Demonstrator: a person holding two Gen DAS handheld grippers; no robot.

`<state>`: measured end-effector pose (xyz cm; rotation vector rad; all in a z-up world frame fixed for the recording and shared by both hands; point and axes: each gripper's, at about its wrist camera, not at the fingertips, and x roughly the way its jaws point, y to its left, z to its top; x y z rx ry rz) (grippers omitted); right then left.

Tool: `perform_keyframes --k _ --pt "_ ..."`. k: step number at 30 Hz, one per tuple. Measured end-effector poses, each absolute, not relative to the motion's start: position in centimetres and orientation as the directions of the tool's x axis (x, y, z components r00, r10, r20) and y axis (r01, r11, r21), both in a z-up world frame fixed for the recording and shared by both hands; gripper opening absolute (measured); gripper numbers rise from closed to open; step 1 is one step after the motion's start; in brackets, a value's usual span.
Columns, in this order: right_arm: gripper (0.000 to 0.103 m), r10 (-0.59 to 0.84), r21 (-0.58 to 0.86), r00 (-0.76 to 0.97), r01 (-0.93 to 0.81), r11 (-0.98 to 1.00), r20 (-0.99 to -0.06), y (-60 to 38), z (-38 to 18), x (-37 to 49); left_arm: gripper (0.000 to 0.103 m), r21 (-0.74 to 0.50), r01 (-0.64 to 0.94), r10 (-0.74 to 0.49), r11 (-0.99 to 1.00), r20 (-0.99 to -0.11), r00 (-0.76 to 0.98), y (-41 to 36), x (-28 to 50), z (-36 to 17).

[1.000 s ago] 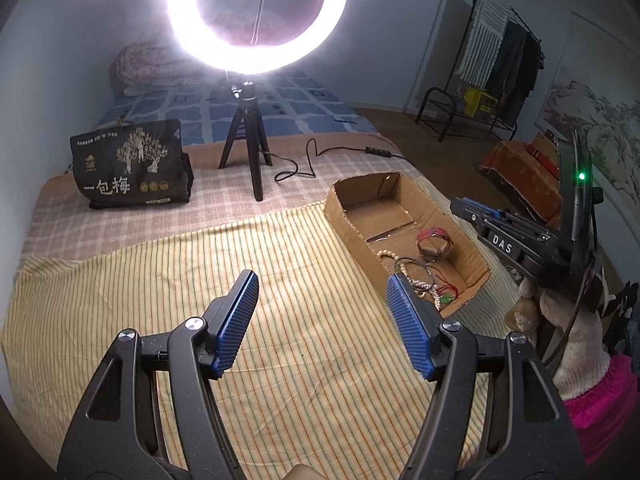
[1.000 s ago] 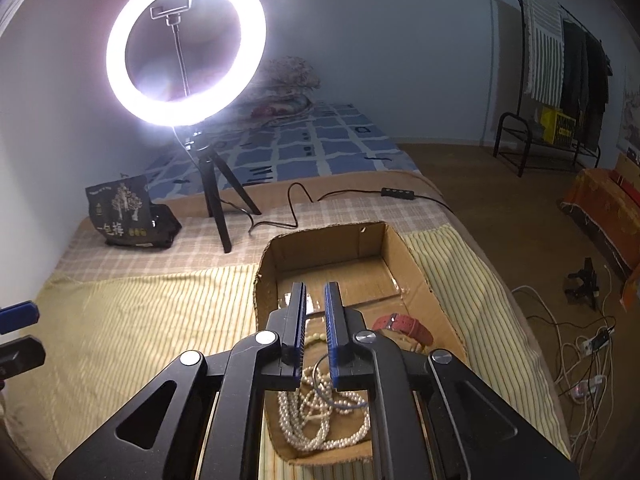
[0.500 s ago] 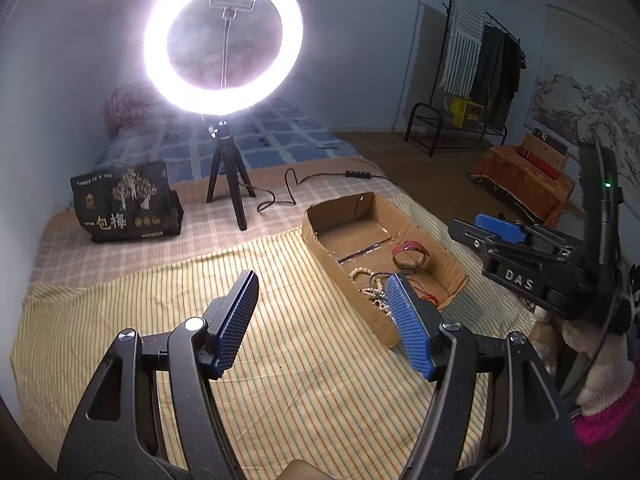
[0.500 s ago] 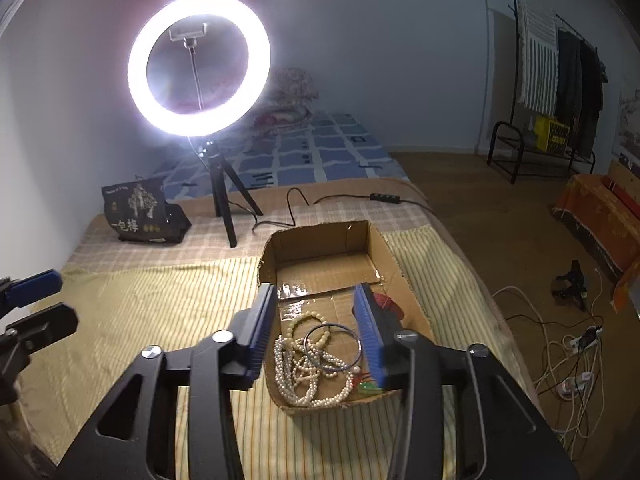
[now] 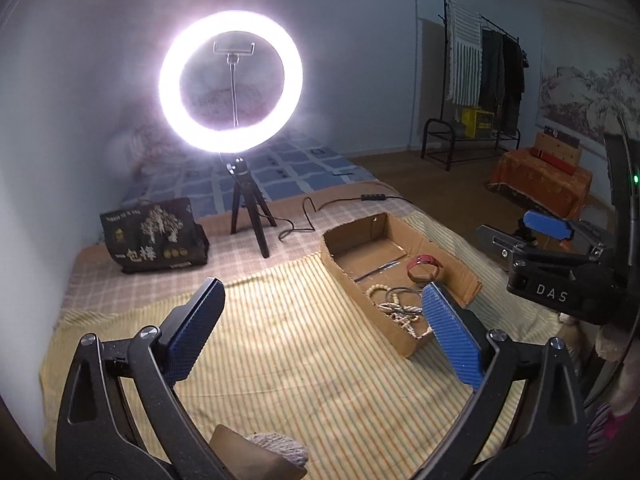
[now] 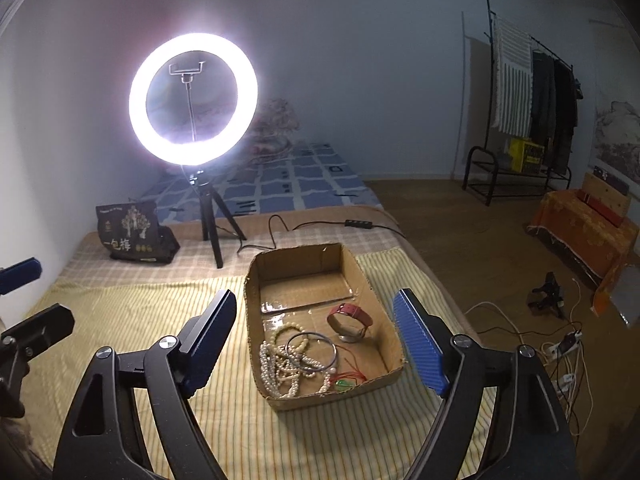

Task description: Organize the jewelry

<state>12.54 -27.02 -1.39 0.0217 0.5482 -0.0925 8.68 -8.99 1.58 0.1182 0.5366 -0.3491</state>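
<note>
**Jewelry lies in the cardboard box on the bed**

Jewelry (image 6: 310,356) is gathered in the near end of a shallow cardboard box (image 6: 256,280), which stands on a yellow striped cloth (image 6: 132,312) covering the bed. Behind the box a lit ring light (image 6: 193,98) stands on a small black tripod, and a black printed bag (image 6: 132,234) lies near it. The right gripper (image 6: 316,340) hovers over the near part of the box; its jaws are opening, wide apart, with nothing pressed between the pads. The left gripper (image 5: 324,328) hangs above the cloth, beside the box, jaws opening too and holding nothing. Inside the box, a tangle of pearl strands (image 6: 280,372) touches a thin metal bangle (image 6: 312,350). A red watch (image 6: 352,318) lies just beside them.
</note>
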Motion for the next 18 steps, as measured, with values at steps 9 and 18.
perform_keyframes --k 9,18 --pt "0.081 -0.112 -0.031 0.855 0.112 0.993 -0.507 -26.9 -1.52 12.13 0.103 0.027 0.356 -0.289 0.934 -0.526 0.8 -9.06 8.31 1.15" --pt "0.081 -0.127 -0.046 0.853 0.121 0.992 -0.507 -27.06 -1.88 12.18 0.103 0.006 0.357 -0.298 0.934 -0.539 0.788 -8.89 8.48 1.1"
